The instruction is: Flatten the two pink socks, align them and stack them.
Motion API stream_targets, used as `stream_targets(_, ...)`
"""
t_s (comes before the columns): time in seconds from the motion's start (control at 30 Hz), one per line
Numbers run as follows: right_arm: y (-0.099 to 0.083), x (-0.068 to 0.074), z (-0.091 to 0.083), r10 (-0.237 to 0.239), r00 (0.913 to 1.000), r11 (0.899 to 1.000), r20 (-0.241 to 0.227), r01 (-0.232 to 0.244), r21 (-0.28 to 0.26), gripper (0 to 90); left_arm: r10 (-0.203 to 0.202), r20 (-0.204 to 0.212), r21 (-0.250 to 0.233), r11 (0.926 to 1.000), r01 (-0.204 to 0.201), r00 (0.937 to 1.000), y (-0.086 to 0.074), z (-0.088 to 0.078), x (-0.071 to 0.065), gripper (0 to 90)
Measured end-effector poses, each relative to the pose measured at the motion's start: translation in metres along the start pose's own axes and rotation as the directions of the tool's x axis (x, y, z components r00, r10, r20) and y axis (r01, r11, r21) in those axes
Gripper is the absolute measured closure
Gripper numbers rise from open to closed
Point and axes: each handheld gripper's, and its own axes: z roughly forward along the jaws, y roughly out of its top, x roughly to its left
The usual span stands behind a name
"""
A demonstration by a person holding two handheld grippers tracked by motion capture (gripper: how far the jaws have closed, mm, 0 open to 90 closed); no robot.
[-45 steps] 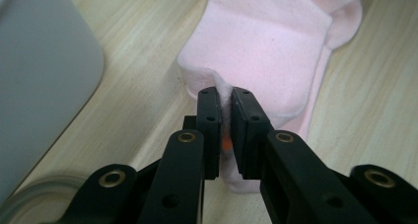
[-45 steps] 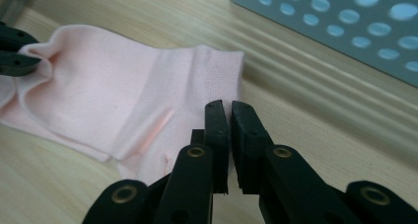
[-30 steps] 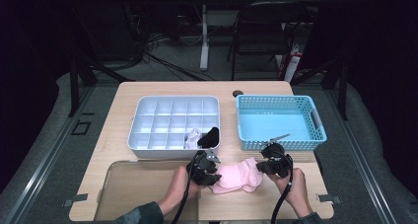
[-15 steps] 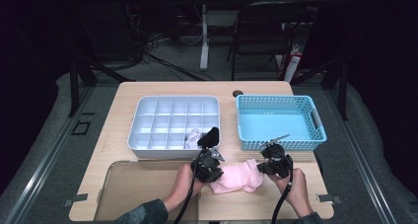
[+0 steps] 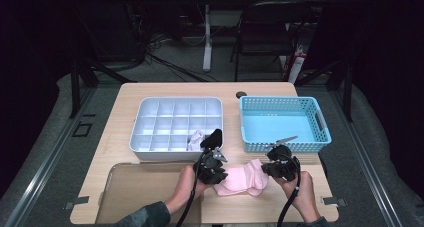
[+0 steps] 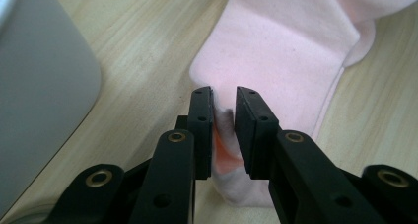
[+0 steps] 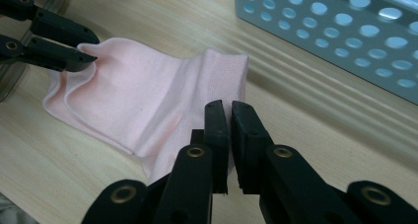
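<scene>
Since earlier frame: left gripper (image 5: 214, 163) shifted slightly, jaws just reopening a little yet pinching pink sock (image 5: 240, 178) edge. Right gripper (image 5: 280, 159) pinches opposite end. Sock on table (image 5: 125, 107) near edge, long axis left-right. Beyond: white divided tray (image 5: 150, 118), blue basket (image 5: 320, 121). No readable writing.

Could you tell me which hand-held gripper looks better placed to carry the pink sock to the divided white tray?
Probably the left hand-held gripper: it pinches the pink sock at the end nearest the divided white tray. The right hand-held gripper sits by the blue basket.
</scene>
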Motion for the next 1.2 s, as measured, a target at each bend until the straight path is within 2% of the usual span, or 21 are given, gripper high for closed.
stream_targets(0.03, 0.000, -0.001, 0.000, 0.003, 1.0000, 1.000, -0.006, -0.003, -0.006, 86.0, 0.002, -0.001, 0.002, 1.0000, -0.002, 1.0000, 0.000, 0.000, 0.000, 77.5)
stream_targets(0.07, 0.000, -0.002, -0.002, -0.004, 0.9999, 1.000, 0.009, 0.004, 0.007, 86.0, 0.006, 0.000, 0.005, 1.0000, -0.006, 1.0000, 0.000, 0.001, -0.001, 77.8)
stream_targets(0.1, -0.001, -0.003, -0.001, 0.009, 0.9999, 1.000, -0.005, -0.010, -0.009, 86.0, 0.013, 0.000, 0.005, 0.9999, -0.013, 0.9999, 0.001, 0.002, -0.001, 78.8)
stream_targets(0.13, -0.001, -0.004, -0.002, -0.001, 1.0000, 1.000, 0.007, 0.000, 0.005, 86.0, 0.024, -0.002, 0.009, 0.9997, -0.024, 0.9997, 0.001, 0.002, -0.002, 78.9)
stream_targets(0.17, -0.002, -0.004, 0.000, 0.012, 0.9999, 1.000, -0.003, -0.012, -0.005, 86.0, 0.028, 0.001, 0.004, 0.9996, -0.028, 0.9996, 0.002, 0.002, -0.003, 79.6)
stream_targets(0.37, -0.003, -0.008, 0.004, 0.021, 0.9998, 1.000, 0.006, -0.021, 0.015, 86.0, 0.039, 0.005, -0.028, 0.9988, -0.039, 0.9992, 0.004, 0.000, -0.006, 80.5)
stream_targets(0.4, -0.003, -0.008, 0.003, 0.026, 0.9997, 1.000, -0.002, -0.026, 0.002, 85.9, 0.038, 0.011, -0.019, 0.9991, -0.038, 0.9992, 0.005, 0.000, -0.005, 78.7)
stream_targets(0.5, -0.004, -0.009, 0.003, 0.024, 0.9997, 1.000, 0.001, -0.024, 0.008, 85.9, 0.018, 0.019, -0.001, 0.9998, -0.018, 0.9997, 0.004, 0.002, -0.002, 70.3)
stream_targets(0.6, -0.005, -0.010, 0.006, 0.025, 0.9997, 0.999, 0.004, -0.025, 0.031, 85.9, 0.009, 0.023, 0.006, 0.9999, -0.009, 0.9997, 0.004, 0.001, -0.001, 65.6)
stream_targets(0.67, -0.007, -0.010, 0.009, 0.040, 0.9992, 0.999, 0.010, -0.040, 0.019, 85.9, 0.025, 0.022, 0.018, 0.9995, -0.025, 0.9994, 0.005, 0.002, -0.004, 66.8)
stream_targets(0.8, -0.007, -0.010, 0.012, 0.028, 0.9996, 0.999, 0.010, -0.028, 0.045, 85.9, 0.081, -0.004, 0.026, 0.9964, -0.081, 0.9967, 0.006, 0.003, -0.011, 74.0)
stream_targets(0.93, -0.006, -0.012, 0.014, 0.040, 0.9991, 0.997, 0.012, -0.041, 0.058, 85.9, 0.095, 0.001, 0.013, 0.9954, -0.095, 0.9955, 0.007, 0.000, -0.012, 72.3)
stream_targets(1.03, -0.007, -0.013, 0.015, 0.040, 0.9992, 0.997, 0.009, -0.041, 0.059, 85.9, 0.096, 0.005, 0.023, 0.9951, -0.096, 0.9953, 0.007, 0.001, -0.013, 70.9)
stream_targets(1.2, -0.007, -0.013, 0.017, 0.043, 0.9990, 0.997, 0.011, -0.044, 0.060, 85.8, 0.118, -0.006, 0.029, 0.9927, -0.117, 0.9930, 0.006, 0.002, -0.014, 81.7)
